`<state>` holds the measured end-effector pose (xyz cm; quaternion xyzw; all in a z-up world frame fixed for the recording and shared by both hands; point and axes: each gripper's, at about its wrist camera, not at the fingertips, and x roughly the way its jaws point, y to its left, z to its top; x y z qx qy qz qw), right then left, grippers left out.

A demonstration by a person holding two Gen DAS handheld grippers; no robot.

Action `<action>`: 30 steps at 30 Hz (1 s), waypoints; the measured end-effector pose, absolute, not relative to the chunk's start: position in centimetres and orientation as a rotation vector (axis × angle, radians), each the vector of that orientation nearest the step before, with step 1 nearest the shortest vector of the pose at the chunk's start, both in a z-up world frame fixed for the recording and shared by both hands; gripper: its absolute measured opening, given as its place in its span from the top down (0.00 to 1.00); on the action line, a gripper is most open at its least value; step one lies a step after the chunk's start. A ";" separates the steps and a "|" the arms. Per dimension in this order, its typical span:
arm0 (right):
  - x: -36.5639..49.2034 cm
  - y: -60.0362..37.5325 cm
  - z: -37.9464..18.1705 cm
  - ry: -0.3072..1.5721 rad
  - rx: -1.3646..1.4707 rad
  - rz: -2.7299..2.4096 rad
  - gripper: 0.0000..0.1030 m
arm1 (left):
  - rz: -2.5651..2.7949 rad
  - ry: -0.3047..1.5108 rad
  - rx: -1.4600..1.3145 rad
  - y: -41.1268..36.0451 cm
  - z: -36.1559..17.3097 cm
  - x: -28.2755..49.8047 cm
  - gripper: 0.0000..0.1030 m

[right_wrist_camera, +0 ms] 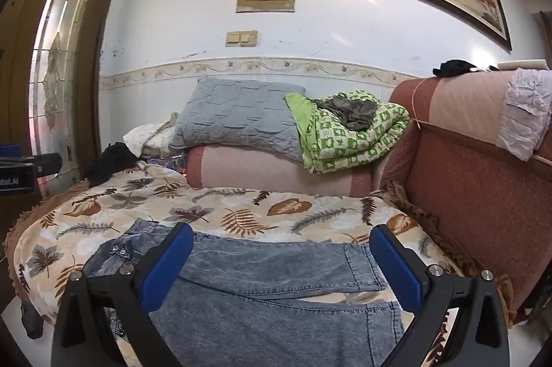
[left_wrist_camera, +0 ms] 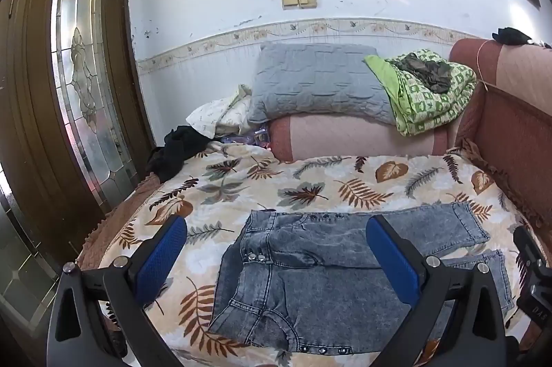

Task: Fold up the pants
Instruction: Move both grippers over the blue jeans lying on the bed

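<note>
I see a pair of grey acid-wash jeans point(left_wrist_camera: 310, 277) lying flat on a leaf-print bedspread point(left_wrist_camera: 345, 180), directly ahead of and below both tools I hold. My left gripper point(left_wrist_camera: 276, 260) hangs over the waistband end, its blue jaws spread wide with nothing between them. My right gripper point(right_wrist_camera: 281, 267) hangs over the two leg ends, jaws equally wide and empty. The legs lie slightly apart, one beyond the other. Farther ahead sit a grey pillow point(left_wrist_camera: 317, 80) and a green patterned blanket point(left_wrist_camera: 431, 91), well clear of the jeans.

I judge the fold has not begun. To do it well, I would lower each tool to the near edge, pinch waistband and hem together, then carry both across evenly, keeping the cloth taut.
</note>
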<state>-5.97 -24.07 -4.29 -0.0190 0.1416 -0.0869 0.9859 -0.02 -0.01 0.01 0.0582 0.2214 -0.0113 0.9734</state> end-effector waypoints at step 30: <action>-5.2 -28.3 -6.0 0.355 0.115 -0.203 0.00 | 0.056 0.487 0.221 -0.6 -0.7 -1.1 0.00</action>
